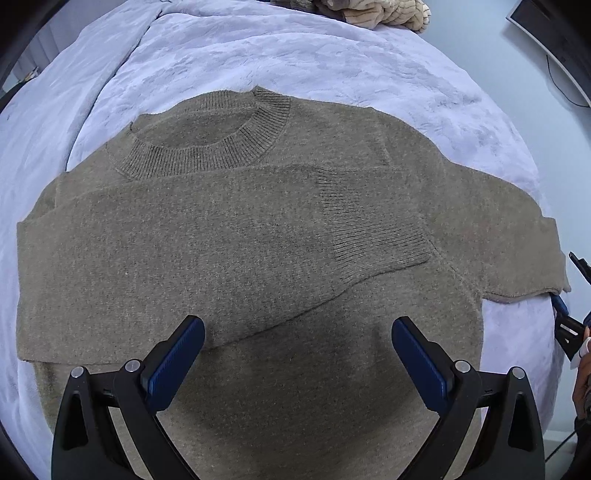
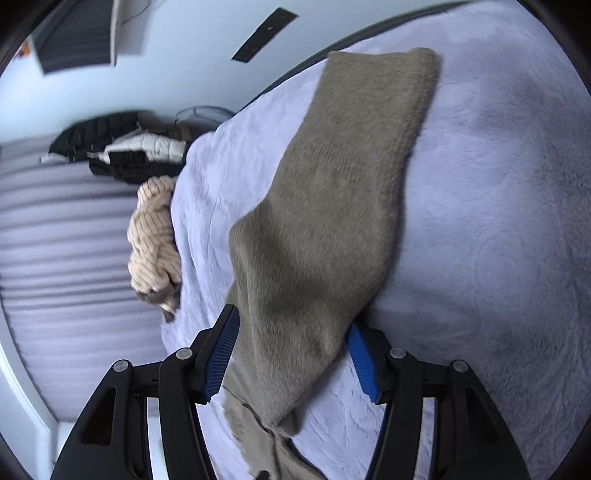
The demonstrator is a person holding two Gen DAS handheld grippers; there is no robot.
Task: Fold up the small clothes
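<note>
An olive-brown knitted sweater (image 1: 258, 240) lies flat on a lavender blanket (image 1: 332, 55), neck away from me. One sleeve is folded across the chest, its ribbed cuff (image 1: 373, 221) right of centre. My left gripper (image 1: 297, 322) hovers open over the sweater's lower body with nothing between its pads. The other sleeve (image 1: 498, 229) stretches out to the right, where part of my right gripper (image 1: 567, 325) shows at its end. In the right wrist view that sleeve (image 2: 332, 184) humps up between the blue pads, and my right gripper (image 2: 291, 317) is shut on it.
A beige ribbed garment (image 2: 155, 236) lies bunched at the blanket's far edge (image 1: 388, 13). Black and white jackets (image 2: 122, 151) are piled beyond it. A dark screen (image 1: 554, 29) stands against the wall at the right. A hand (image 1: 583, 373) shows at the right border.
</note>
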